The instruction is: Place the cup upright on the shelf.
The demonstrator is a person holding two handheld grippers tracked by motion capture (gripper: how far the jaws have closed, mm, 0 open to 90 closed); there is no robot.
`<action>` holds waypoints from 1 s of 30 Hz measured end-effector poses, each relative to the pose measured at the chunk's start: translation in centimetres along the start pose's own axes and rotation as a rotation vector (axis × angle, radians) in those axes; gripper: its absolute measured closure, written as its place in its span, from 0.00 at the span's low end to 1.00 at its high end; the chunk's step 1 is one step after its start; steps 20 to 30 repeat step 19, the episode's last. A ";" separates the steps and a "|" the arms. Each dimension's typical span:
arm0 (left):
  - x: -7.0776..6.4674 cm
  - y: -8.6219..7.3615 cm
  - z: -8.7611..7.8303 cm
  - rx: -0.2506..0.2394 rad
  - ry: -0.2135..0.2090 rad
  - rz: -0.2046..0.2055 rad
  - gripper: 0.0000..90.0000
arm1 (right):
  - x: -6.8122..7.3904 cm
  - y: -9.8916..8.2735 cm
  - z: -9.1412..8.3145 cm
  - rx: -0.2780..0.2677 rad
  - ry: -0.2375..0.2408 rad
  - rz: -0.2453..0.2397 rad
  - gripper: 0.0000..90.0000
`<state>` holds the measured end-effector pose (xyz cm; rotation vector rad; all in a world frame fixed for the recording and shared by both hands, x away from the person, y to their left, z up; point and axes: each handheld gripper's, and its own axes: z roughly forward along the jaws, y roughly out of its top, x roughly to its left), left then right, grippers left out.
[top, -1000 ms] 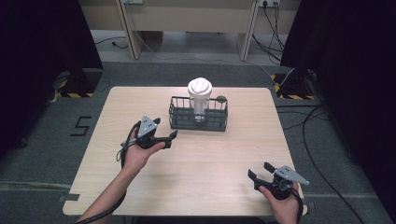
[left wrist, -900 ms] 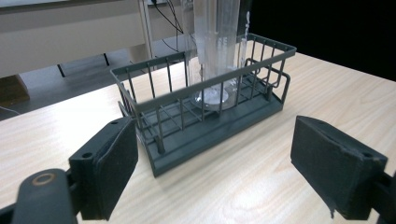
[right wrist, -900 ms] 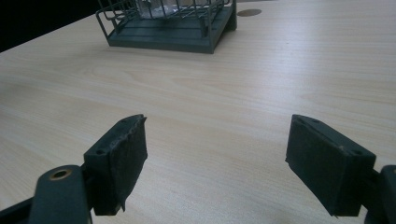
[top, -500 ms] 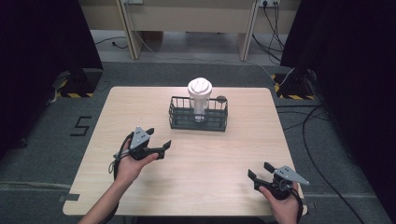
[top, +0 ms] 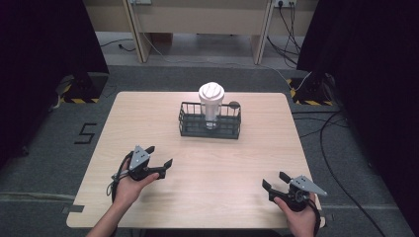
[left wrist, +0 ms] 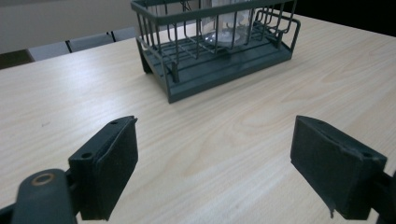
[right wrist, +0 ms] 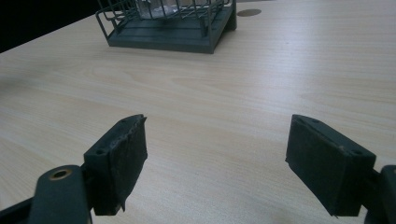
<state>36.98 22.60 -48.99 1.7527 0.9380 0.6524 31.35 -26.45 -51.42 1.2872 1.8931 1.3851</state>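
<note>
Nearest your body, at the front edge of the pale wooden table (top: 237, 163), your 2 hands each hold 1 black two-jaw gripper. Your right gripper (top: 275, 180) sits low at the front right corner, its grey three-cornered plate on top, and its jaws stand wide apart with nothing between them. In the right gripper view, the 2 black pads (right wrist: 126, 158) frame bare wood grain, and the tabletop runs on toward the basket beyond.

Your left gripper (top: 159, 156) is slightly farther in, over the front left part of the table, and points toward the centre. Its jaws are also spread wide and hold nothing. In the left gripper view, the 2 black pads (left wrist: 114, 163) rise from the bottom with open table between them, and the basket stands ahead, well apart from the jaws.

Farther back, near the centre of the rear half of the table, you find the dark grey rectangular wire basket (top: 233, 123) (left wrist: 187, 56) (right wrist: 177, 37). A clear cup with a white domed lid (top: 211, 94) stands upright inside it, toward its middle, and rises above the rim. Just behind the right end of the basket, a small dark round disc (top: 233, 104) (right wrist: 248, 12) lies on the table.

Beyond the table, you see grey floor (top: 197, 79) with black cables (top: 341, 143) at the right.
</note>
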 end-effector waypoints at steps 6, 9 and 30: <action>0.4 -1.5 -0.9 -0.002 0.024 -0.010 0.16 | 0.0 0.0 0.0 0.002 0.001 -0.001 0.23; 0.4 -1.9 -1.1 -0.006 0.022 -0.021 0.17 | 0.0 0.0 0.0 0.004 0.003 -0.002 0.23; 0.7 -2.2 -1.0 -0.007 0.024 -0.030 0.17 | 0.0 0.0 0.1 0.005 0.002 0.005 0.23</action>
